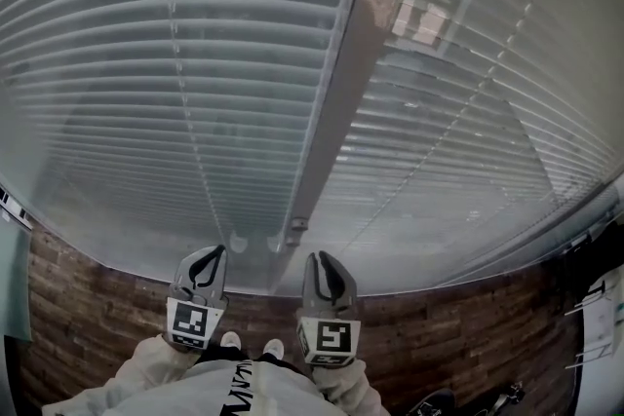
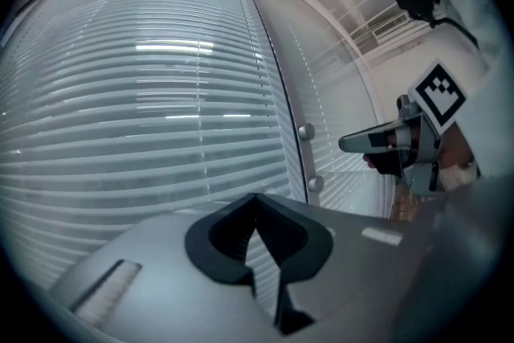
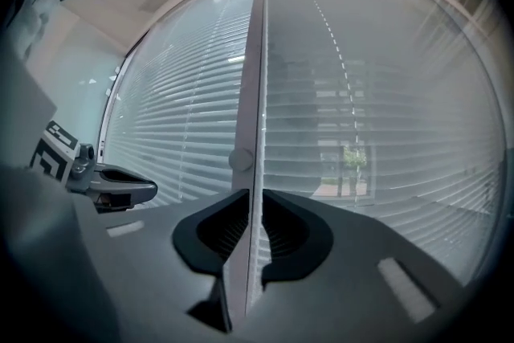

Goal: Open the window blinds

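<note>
The person stands right at the window. Two blinds hang there, the left blind and the right blind, with a post between them. Both blinds are down and reach to the bottom edge of the window. A bit of the outside shows through the slats of the right blind, so the job looks hardly begun. The left tongs point flat at the bottom of the left blind. They are closed, tip to tip, with nothing in them. The right tongs point flat at the post. Their jaws are only a tiny bit apart and they squeeze nothing. Only the post shows through the thin gap, and it is behind the tongs, not in them. Two small knobs hang near the foot of the post, just ahead of both tongs. They look like pulls for the blinds, but I cannot tell if they hang on strings. I think the next step is to grab one of them. To do it well, open the jaws wider first. Then line the gap up with the pull, go in slowly, and close firmly above the knob so it cannot slip out. Pull smoothly, without a jerk, and keep the other tongs off the slats so they do not bend.
</note>
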A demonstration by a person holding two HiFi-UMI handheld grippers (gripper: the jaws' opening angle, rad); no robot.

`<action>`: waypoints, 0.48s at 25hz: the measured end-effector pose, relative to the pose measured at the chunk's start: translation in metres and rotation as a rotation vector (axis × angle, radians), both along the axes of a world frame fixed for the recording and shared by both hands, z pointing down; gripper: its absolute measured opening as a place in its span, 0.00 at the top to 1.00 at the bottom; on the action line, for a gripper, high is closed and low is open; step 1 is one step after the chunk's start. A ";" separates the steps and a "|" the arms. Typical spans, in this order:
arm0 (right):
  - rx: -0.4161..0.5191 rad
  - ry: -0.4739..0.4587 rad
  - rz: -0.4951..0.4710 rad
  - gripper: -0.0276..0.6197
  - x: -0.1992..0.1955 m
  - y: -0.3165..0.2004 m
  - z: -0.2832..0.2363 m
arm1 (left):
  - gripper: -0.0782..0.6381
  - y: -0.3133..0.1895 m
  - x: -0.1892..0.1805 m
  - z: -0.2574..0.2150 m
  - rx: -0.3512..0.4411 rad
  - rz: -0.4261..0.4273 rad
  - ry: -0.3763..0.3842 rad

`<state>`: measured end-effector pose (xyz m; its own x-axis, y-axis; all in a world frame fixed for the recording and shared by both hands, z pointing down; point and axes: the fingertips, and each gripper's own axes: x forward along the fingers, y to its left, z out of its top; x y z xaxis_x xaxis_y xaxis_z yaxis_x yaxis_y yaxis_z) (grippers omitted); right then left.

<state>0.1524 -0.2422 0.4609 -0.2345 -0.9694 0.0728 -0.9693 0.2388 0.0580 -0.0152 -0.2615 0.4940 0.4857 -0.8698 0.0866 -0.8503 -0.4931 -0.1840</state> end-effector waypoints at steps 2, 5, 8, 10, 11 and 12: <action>-0.004 0.031 -0.003 0.87 -0.004 -0.005 -0.003 | 0.89 -0.005 0.002 0.000 -0.003 0.021 0.001; -0.001 0.131 -0.005 0.80 -0.008 -0.015 -0.010 | 0.89 -0.015 0.009 -0.002 -0.007 0.051 0.004; 0.026 0.278 -0.010 0.72 -0.017 -0.023 -0.019 | 0.89 -0.020 0.011 -0.004 -0.006 0.072 0.014; 0.042 0.366 -0.007 0.69 -0.024 -0.028 -0.022 | 0.89 -0.022 0.011 -0.004 -0.004 0.083 0.020; 0.040 0.402 -0.002 0.66 -0.026 -0.030 -0.021 | 0.89 -0.022 0.010 -0.004 -0.004 0.086 0.022; 0.038 0.439 0.005 0.64 -0.027 -0.033 -0.021 | 0.89 -0.023 0.010 -0.003 -0.003 0.089 0.025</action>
<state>0.1251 -0.2752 0.4394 -0.1847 -0.9744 0.1284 -0.8519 0.2238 0.4735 -0.0056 -0.2845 0.4905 0.5631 -0.8229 0.0761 -0.8074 -0.5675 -0.1614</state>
